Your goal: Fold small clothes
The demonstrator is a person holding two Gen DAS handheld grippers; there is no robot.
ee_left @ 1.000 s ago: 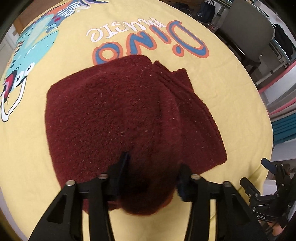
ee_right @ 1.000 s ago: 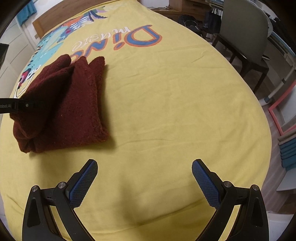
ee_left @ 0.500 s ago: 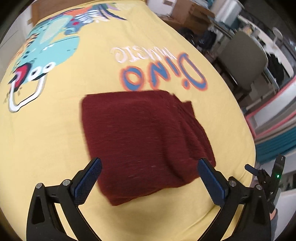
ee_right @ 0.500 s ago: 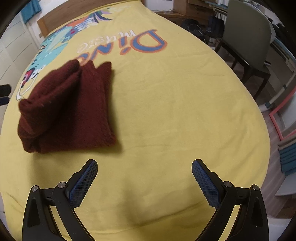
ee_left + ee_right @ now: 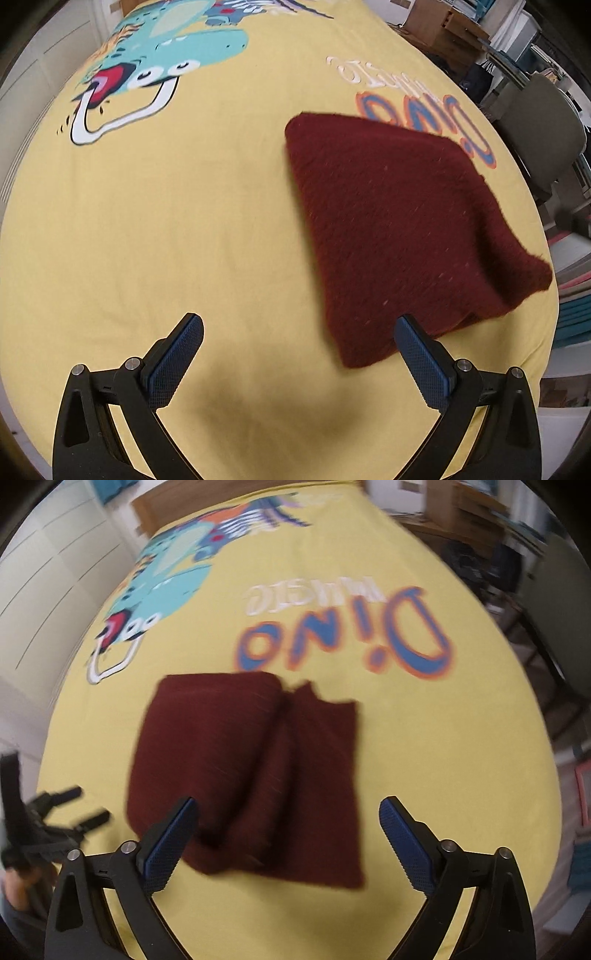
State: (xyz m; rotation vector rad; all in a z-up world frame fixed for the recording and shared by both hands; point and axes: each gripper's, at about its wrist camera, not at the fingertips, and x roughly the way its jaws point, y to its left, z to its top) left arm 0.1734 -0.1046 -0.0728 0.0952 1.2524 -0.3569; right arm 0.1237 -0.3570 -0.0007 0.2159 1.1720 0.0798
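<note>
We have the dark red knit garment (image 5: 399, 229) lying folded on the yellow bedspread (image 5: 166, 221), just below the printed "Dino" lettering (image 5: 343, 642) and nearer the bedspread's right edge than its left, well apart from the dinosaur print (image 5: 162, 62) toward the far left corner. In the right wrist view we can see 2 layers: a thick rolled fold on the left and a flatter flap on the right whose far corner sticks out unevenly.

Our left gripper (image 5: 295, 354) is released, jaws wide, hanging over bare bedspread with the garment's near corner just beside its right finger; nothing sits between the pads. Our right gripper (image 5: 288, 834) is also spread wide, though its jaws have just been narrowing a little, and the garment's near edge lies below and between the fingers, not pinched as far as we can tell. The right view is blurred, so contact is hard to judge.

We reckon the fold is nearly done, with perhaps 1 more tidy-up or fold left. The risks from here, as we judge them: the fuzzy knit could snag on a finger and drag the stack open; pinching only the top layer would peel the fold apart; and a grab that catches the bedspread too would rumple it.
</note>
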